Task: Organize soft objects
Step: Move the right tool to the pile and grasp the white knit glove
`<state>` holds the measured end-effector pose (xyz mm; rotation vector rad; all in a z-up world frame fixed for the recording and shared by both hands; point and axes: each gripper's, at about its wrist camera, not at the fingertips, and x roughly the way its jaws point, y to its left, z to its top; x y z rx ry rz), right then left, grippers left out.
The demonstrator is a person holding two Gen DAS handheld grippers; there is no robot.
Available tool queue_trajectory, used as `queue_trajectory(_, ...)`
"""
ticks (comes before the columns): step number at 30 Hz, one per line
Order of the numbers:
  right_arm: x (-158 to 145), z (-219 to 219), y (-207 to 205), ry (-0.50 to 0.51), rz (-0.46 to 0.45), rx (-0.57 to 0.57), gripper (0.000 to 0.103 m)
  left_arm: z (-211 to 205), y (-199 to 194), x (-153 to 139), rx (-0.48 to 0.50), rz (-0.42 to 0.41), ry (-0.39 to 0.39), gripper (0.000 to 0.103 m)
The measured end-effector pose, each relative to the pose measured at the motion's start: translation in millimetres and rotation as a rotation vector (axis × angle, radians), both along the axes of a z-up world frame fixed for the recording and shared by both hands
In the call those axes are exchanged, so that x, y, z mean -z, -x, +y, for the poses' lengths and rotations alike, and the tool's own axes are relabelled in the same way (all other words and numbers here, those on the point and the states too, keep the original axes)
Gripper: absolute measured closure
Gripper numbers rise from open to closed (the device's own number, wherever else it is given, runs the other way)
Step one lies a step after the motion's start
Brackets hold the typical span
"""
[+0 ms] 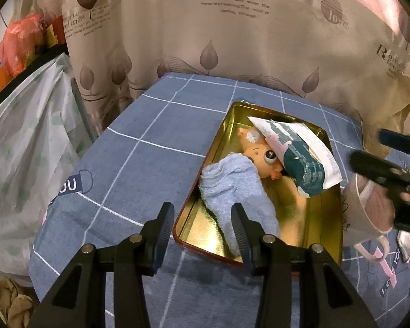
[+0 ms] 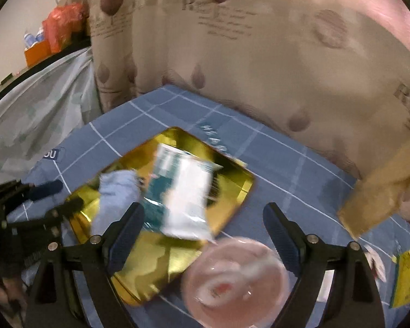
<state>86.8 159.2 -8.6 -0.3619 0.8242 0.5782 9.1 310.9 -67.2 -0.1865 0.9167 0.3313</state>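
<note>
Nearest the left hand-held gripper (image 1: pixel 202 218), its jaws apart and gripping nothing, a blue sock (image 1: pixel 232 183) lies in a gold tin (image 1: pixel 325 235) beside a doll (image 1: pixel 262 155) and a green-white packet (image 1: pixel 300 158). Right hand-held gripper (image 2: pixel 205 218) is spread wide, empty, above a pink cup (image 2: pixel 237 278). Blue cloth (image 1: pixel 139 169) reads "YOU"; curtain (image 1: pixel 232 41) reads "Romantic feeling".

Doll (image 1: pixel 262 155) half under packet (image 1: pixel 295 153).

Dim, warm indoor light; glare on the gold tin (image 1: pixel 325 218). Right wrist view motion-blurred; fisheye edges curved, corners black.
</note>
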Motion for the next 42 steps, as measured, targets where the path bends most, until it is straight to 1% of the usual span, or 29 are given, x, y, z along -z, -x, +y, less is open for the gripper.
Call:
queue_trajectory(4, -2.5, -55.4, -2.1, 0.030, -0.028, 0.079, 0.017, -3.0, -0.1, 0.1, 0.003, 0.005, -0.014, 0.059)
queue_trajectory(8, 2.3, -118.5, -8.1, 0.062, -0.023, 0.191, 0.017, -7.8, -0.2, -1.4, 0.009, 0.004, -0.026, 0.059)
queue_trajectory(12, 9.6, -183.4, -10.7, 0.079, -0.001, 0.315, 0.017, -13.3, -0.4, -2.2, 0.021, 0.005, -0.038, 0.059)
queue_trajectory(15, 21.2, -229.0, -3.7, 0.088, 0.036, 0.397, 0.017, -17.9, -1.0, -2.9, 0.031, 0.006, -0.048, 0.059)
queue_trajectory(20, 43.8, -275.4, 19.2, 0.096, 0.096, 0.453, 0.017, -23.8, -1.3, -5.7, 0.042, 0.003, -0.059, 0.059)
queue_trajectory(24, 58.3, -290.4, 30.8, 0.068, 0.134, 0.458, 0.017, -31.9, -1.2, -8.6, 0.053, 0.000, -0.070, 0.057)
queue_trajectory(29, 75.3, -287.3, 34.5, 0.047, 0.164, 0.433, 0.017, -47.4, -1.5, -15.0, 0.086, -0.007, -0.092, 0.055)
queue_trajectory(33, 86.9, -275.9, 32.0, 0.078, 0.163, 0.378, 0.017, -66.6, -1.0, -24.4, 0.120, -0.022, -0.078, 0.053)
queue_trajectory(35, 90.0, -269.2, 30.9, 0.097, 0.145, 0.349, 0.018, -76.3, -1.1, -27.2, 0.139, -0.026, -0.067, 0.053)
queue_trajectory(37, 93.3, -265.0, 31.1, 0.119, 0.120, 0.329, 0.024, -90.0, -3.2, -28.8, 0.165, -0.027, -0.054, 0.052)
queue_trajectory(38, 95.5, -264.3, 31.3, 0.126, 0.117, 0.324, 0.030, -96.5, -5.4, -29.5, 0.178, -0.024, -0.050, 0.052)
queue_trajectory(39, 97.4, -264.4, 30.9, 0.118, 0.121, 0.316, 0.035, -105.4, -8.3, -30.4, 0.194, -0.021, -0.047, 0.052)
queue_trajectory(40, 98.3, -265.5, 31.3, 0.102, 0.122, 0.314, 0.037, -115.0, -11.5, -31.7, 0.213, -0.019, -0.045, 0.052)
queue_trajectory(41, 98.3, -266.9, 31.7, 0.094, 0.115, 0.317, 0.042, -120.5, -13.0, -32.5, 0.225, -0.021, -0.046, 0.052)
queue_trajectory(42, 97.8, -268.2, 32.2, 0.091, 0.107, 0.319, 0.049, -130.6, -16.2, -34.7, 0.244, -0.025, -0.048, 0.052)
